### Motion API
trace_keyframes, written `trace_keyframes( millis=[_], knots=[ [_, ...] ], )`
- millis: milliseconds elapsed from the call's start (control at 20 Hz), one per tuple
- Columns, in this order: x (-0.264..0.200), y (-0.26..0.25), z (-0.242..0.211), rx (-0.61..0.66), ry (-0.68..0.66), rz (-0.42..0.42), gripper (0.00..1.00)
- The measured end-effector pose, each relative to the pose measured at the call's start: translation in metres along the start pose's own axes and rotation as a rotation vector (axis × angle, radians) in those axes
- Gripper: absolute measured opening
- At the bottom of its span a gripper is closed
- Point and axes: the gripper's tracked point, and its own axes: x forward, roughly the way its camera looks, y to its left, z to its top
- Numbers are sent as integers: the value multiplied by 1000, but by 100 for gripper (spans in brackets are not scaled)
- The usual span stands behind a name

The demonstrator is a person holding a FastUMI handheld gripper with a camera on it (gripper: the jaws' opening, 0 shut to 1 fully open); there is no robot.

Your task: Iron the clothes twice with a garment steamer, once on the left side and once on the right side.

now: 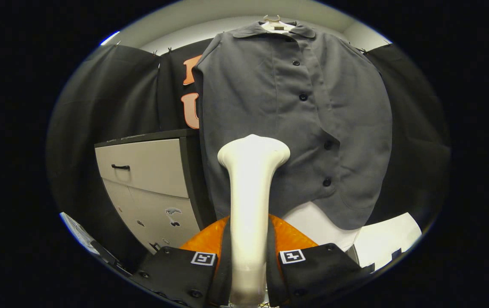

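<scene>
A grey button-up shirt (296, 124) hangs on a pale hanger (272, 20) in front of the booth wall. A cream garment steamer (249, 201) stands upright between my fingers, its handle clamped by both of them. Its flared head sits against or just in front of the shirt's lower left part, left of the button line; I cannot tell if it touches. My gripper (248, 265) is shut on the steamer's handle.
A white drawer cabinet (146, 179) with a dark top and a dark handle stands left of the shirt. An orange object (289, 237) lies just behind the fingers. White surfaces (385, 239) show below the shirt's hem on the right.
</scene>
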Motion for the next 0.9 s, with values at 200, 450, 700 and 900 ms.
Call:
trace_keyframes(
  millis=[200,450,700,900],
  knots=[
    [-1,0,-15,-19,26,-7,41],
    [-11,3,-14,-47,29,-6,41],
    [-44,17,24,-63,-43,35,41],
    [-71,18,74,-45,-129,51,40]
  ],
)
